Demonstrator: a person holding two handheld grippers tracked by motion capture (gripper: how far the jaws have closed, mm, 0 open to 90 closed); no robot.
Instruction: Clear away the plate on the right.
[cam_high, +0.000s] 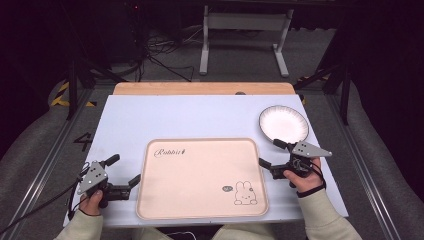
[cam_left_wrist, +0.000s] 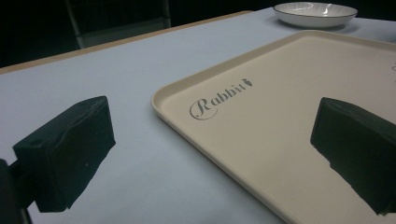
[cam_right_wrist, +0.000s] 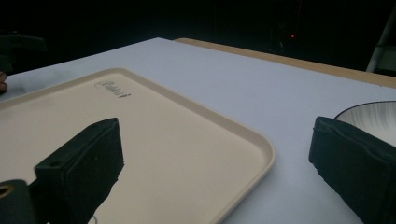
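- Tray (cam_high: 200, 175), cream, lies flat on the pale table (cam_high: 165, 115), at the near middle, between the two grippers; a "Rabbit" script sits at its far left corner and a small bunny drawing near its right front corner.
- Left gripper (cam_high: 122, 176) is held low just off the tray's left edge, jaws spread wide and empty. One jaw points out over the bare table, the other reaches toward the tray's rim.
- From the left gripper view, the tray's (cam_left_wrist: 280, 107) far left corner lies between the two black jaws; the right one hangs over the tray's surface, the left over the table (cam_left_wrist: 116, 70). I cannot tell whether either touches.
- Right gripper (cam_high: 272, 154) sits at the tray's right edge, jaws also wide apart with nothing in them.
- In the right gripper view, the tray's (cam_right_wrist: 177, 140) rounded corner lies between the jaws, the left one over the tray, the right one in front of the plate (cam_right_wrist: 369, 116).
- Plate (cam_high: 283, 124), white with a dark rim, stands on the table just beyond the right gripper, off the tray's far right corner and apart from it.
- A hand (cam_high: 305, 180) in a light sleeve holds each gripper from the near side.
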